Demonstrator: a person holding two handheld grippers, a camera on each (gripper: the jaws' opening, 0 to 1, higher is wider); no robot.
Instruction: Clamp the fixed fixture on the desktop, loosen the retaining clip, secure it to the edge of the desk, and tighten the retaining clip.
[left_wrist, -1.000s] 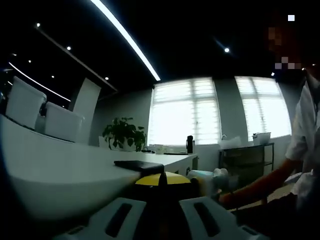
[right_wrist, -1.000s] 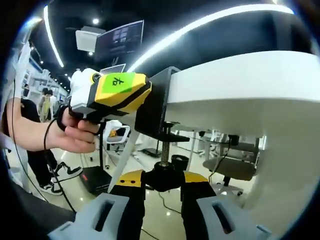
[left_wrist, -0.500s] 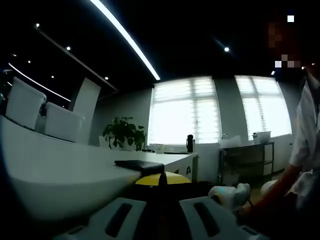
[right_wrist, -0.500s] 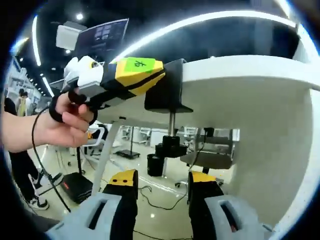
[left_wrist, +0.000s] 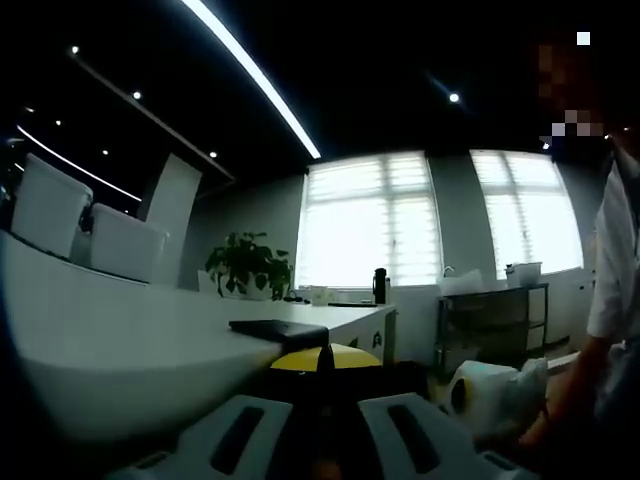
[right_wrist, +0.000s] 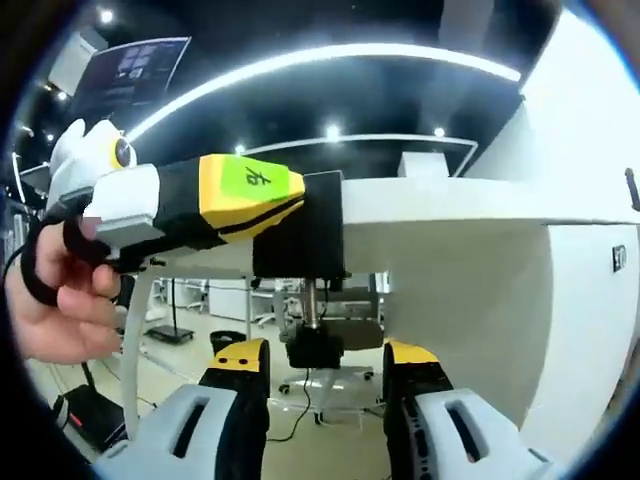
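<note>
A: Step in hand is judged to be the tightening of the retaining clip. In the right gripper view the black clamp fixture (right_wrist: 312, 225) is seen seated over the edge of the white tabletop (right_wrist: 440, 205), its threaded screw (right_wrist: 311, 305) hanging below and ending in a black knob (right_wrist: 313, 350).

B: Jaw state?

A: The right gripper (right_wrist: 325, 385) is held with its jaws spread apart, one on either side of the knob and just below it; nothing is gripped. The left gripper (right_wrist: 225, 200) is seen pressed against the upper part of the fixture, a hand (right_wrist: 50, 300) wrapped round its grip. Its jaws appear closed on the fixture, though in the left gripper view (left_wrist: 320, 425) the contact itself is dark and hard to read.

B: Next move?

A: The knob would probably have to be closed upon and turned until the pad bears on the underside of the tabletop (whether it already bears cannot be told).

B: Materials?

A: Fixture: matt black, boxy, likely metal. Screw: bright, ridged. Tabletop: smooth, white, glossy, with a thick rounded edge (left_wrist: 130, 370).
</note>
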